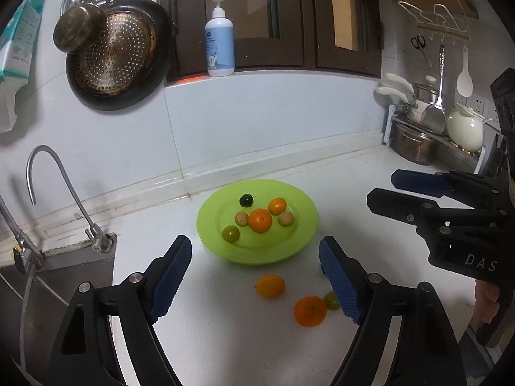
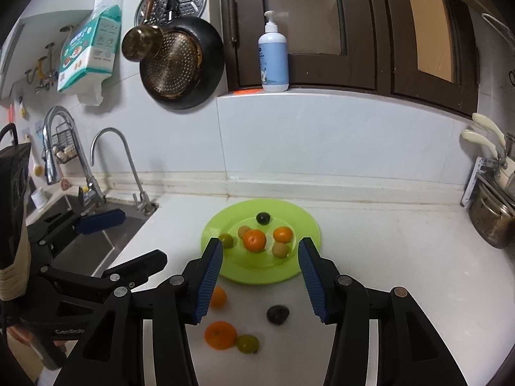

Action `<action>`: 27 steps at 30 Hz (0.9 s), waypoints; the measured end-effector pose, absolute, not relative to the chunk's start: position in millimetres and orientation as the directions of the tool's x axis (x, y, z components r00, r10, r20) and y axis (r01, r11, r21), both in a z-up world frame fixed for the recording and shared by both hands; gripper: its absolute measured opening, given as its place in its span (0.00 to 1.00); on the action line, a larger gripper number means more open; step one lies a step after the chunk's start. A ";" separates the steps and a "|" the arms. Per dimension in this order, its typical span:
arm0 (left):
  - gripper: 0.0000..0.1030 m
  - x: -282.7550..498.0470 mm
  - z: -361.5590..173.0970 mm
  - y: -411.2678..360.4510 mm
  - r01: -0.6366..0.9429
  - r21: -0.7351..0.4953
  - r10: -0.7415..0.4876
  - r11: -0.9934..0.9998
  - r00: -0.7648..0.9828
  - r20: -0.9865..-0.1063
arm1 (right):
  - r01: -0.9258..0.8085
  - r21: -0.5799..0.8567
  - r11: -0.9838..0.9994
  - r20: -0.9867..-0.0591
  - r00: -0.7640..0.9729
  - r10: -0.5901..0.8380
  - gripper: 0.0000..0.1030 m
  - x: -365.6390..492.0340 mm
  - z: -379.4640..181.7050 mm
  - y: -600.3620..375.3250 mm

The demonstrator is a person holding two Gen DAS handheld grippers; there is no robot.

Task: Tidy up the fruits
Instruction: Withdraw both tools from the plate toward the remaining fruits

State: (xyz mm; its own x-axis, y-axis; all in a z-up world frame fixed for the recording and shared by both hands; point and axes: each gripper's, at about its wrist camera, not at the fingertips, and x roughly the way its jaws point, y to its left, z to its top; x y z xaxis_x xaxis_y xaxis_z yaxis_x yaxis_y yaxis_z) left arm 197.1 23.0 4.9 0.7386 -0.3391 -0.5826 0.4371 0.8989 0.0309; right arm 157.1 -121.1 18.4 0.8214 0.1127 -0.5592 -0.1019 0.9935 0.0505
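A lime-green plate (image 1: 209, 225) (image 2: 305, 222) on the white counter holds several fruits: a large orange (image 1: 260, 220), a smaller orange (image 1: 277, 206), two beige fruits, a green one (image 1: 230, 234) and a dark one (image 1: 246, 200). On the counter in front of it lie two oranges (image 2: 218, 297) (image 2: 220, 334), a green fruit (image 2: 248, 343) and a dark fruit (image 2: 277, 314). My left gripper (image 1: 254, 244) hangs open above these loose fruits and holds nothing. My right gripper (image 2: 260, 244) is open and bare too, to the right of the left one.
A steel sink (image 2: 90, 251) with a curved tap (image 1: 58, 177) lies left of the plate. Pots and a white jar on a rack (image 1: 415, 144) stand at the back right. A soap bottle (image 1: 220, 38) sits on the window ledge and a pan (image 1: 119, 54) hangs on the wall.
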 end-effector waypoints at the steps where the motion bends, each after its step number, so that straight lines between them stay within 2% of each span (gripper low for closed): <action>1: 0.79 193.8 4.9 23.7 0.438 0.028 -0.342 0.899 0.739 -0.581 | -0.104 0.054 0.993 -0.564 0.817 0.116 0.48 154.8 17.6 -121.0; 13: 0.79 166.0 -1.2 24.9 0.459 0.046 -0.359 0.887 0.750 -0.555 | -0.160 0.059 0.985 -0.624 0.765 0.161 0.48 131.1 2.0 -113.5; 21: 0.79 149.9 -8.7 16.9 0.493 0.113 -0.363 0.863 0.759 -0.541 | -0.182 0.015 0.983 -0.622 0.768 0.152 0.48 119.4 -0.3 -111.9; 27: 0.79 145.9 -21.6 8.4 0.539 0.152 -0.377 0.828 0.737 -0.561 | -0.206 -0.021 0.978 -0.653 0.744 0.143 0.48 118.8 -11.1 -112.3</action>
State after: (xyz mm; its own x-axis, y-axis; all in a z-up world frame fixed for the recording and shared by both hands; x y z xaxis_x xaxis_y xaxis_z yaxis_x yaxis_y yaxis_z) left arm 145.9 8.4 -21.6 0.7374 -0.3768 -0.5605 0.5390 0.8285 0.1521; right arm 118.8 -112.3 -11.1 0.7436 0.1429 -0.6532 -0.2063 0.9783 -0.0208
